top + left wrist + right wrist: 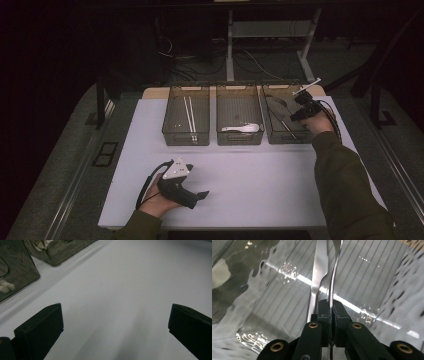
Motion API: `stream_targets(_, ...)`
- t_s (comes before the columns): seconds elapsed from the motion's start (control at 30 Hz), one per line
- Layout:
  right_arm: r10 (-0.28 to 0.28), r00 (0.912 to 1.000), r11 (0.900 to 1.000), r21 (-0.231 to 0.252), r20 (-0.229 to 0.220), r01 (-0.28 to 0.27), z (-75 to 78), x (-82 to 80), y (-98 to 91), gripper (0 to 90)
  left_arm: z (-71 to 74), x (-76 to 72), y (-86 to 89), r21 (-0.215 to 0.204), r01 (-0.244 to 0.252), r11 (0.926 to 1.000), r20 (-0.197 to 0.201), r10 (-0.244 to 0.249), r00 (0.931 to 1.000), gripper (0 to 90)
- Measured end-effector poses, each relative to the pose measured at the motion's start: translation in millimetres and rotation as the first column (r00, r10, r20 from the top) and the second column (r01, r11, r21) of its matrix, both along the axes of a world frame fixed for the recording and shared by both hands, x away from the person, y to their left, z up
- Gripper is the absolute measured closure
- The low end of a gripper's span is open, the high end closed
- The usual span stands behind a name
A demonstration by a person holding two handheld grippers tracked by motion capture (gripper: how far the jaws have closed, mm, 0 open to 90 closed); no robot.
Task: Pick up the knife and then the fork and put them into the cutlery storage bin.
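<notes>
The left gripper [197, 196] rests near the front left, cradled in the person's left hand [155, 202], jaws standing wide apart. The right gripper [296, 116] reaches far right on an outstretched sleeved arm, tipped downward, jaws pressed tightly together.

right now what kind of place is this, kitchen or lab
Probably a lab or test workspace: a white table with three clear sorting bins, desk frames and loose cables behind.
</notes>
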State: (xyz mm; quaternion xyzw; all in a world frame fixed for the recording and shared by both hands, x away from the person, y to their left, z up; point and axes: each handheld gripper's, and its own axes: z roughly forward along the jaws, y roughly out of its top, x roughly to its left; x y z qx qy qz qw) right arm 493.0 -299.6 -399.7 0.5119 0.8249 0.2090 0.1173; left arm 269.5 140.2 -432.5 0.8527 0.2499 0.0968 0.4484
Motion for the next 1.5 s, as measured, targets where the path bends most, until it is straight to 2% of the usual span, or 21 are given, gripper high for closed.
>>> stream_targets(0.2, 0.002, 0.9997, 0.9999, -0.01, -0.023, -0.002, -3.6, 0.1, 1.6, 85.0, 0.0, 0.0, -0.1, 0.0, 0.001, 1.0, -0.001, -0.001, 1.0, 0.0)
stream_targets(0.47, -0.001, 1.0, 0.9999, 0.015, -0.002, 0.001, 0.3, -1.2, 1.6, 80.7, 0.0, -0.1, -0.4, -0.004, 0.001, 1.0, -0.004, -0.001, 1.0, 0.0)
stream_targets(0.63, -0.006, 0.9996, 0.9983, 0.059, 0.026, 0.004, 5.0, -4.7, -1.1, 73.0, -0.2, 0.1, -0.2, -0.003, 0.0, 1.0, -0.005, 0.0, 1.0, 0.0)
stream_targets(0.8, -0.015, 0.9973, 0.9922, 0.124, 0.072, 0.006, 11.6, -13.2, -6.6, 60.4, -0.5, 0.4, 0.2, 0.0, -0.001, 1.0, -0.005, 0.001, 1.0, 0.0)
stream_targets(1.03, 0.009, 0.9894, 0.9761, 0.213, 0.145, -0.04, 20.7, -33.9, -16.5, 47.8, -0.3, 0.0, 0.3, 0.004, -0.001, 1.0, -0.001, 0.001, 1.0, 0.0)
stream_targets(1.23, 0.051, 0.9812, 0.9635, 0.249, 0.186, -0.097, 24.9, -52.0, -20.8, 41.5, -1.3, 0.2, -0.3, 0.005, -0.002, 1.0, -0.005, 0.002, 1.0, 0.0)
stream_targets(1.5, 0.074, 0.963, 0.951, 0.272, 0.259, -0.146, 28.2, -76.1, -18.4, 36.8, -1.6, 0.2, -0.4, 0.003, -0.005, 1.0, -0.006, 0.005, 1.0, 0.0)
